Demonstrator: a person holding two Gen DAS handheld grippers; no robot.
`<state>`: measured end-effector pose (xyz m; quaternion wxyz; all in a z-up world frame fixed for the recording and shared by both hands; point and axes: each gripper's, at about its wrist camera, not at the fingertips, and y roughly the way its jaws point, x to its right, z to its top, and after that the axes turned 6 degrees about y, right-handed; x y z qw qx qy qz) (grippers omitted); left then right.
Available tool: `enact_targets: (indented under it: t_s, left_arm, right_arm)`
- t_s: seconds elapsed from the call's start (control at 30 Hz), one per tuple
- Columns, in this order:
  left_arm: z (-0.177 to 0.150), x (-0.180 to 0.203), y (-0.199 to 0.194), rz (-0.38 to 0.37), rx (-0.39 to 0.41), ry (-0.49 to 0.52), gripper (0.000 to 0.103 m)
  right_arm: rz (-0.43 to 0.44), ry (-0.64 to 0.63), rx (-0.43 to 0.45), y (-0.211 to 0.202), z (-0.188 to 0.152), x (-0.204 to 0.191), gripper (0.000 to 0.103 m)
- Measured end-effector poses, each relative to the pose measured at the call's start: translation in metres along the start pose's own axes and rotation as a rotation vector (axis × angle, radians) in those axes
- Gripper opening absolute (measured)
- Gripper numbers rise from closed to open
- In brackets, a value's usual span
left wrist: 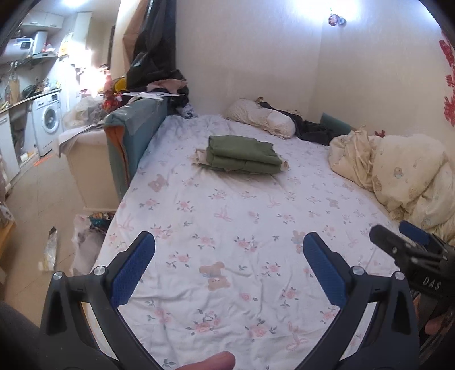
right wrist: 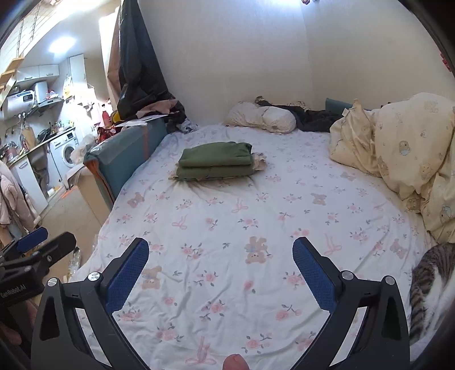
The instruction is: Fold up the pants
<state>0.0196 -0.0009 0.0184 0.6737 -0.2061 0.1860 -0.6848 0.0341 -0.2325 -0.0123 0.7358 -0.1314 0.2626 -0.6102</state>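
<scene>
Left wrist view shows the green pants (left wrist: 244, 153) folded into a compact stack mid-bed on the floral sheet (left wrist: 227, 227), well apart from both tools and short of the pillow (left wrist: 263, 118). They look soft, light and limp; a hold under the stack's thick folded edge would probably keep the layers together. The left gripper (left wrist: 229, 270) and right gripper (right wrist: 220, 274) gape wide, holding nothing. A cat (right wrist: 426, 287) lies right of the pants, beside the bunched duvet (right wrist: 398, 148).

A bed (left wrist: 227, 227) with a flowered sheet fills the middle of the frame against pale walls (left wrist: 256, 57). At upper left, a bright kitchen holds a washing machine (left wrist: 48, 119), cupboards (left wrist: 51, 20) and a beige floor (left wrist: 37, 205).
</scene>
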Motion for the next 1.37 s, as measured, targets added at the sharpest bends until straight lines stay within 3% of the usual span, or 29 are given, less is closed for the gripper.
enact_targets:
  t_s: [1.37]
  left_arm:
    - [-0.0002,0.0007,-0.0064,0.026,0.034,0.021,0.103]
  right_arm:
    - [0.001,-0.023,0.017,-0.0058,-0.0017,-0.0071,0.103]
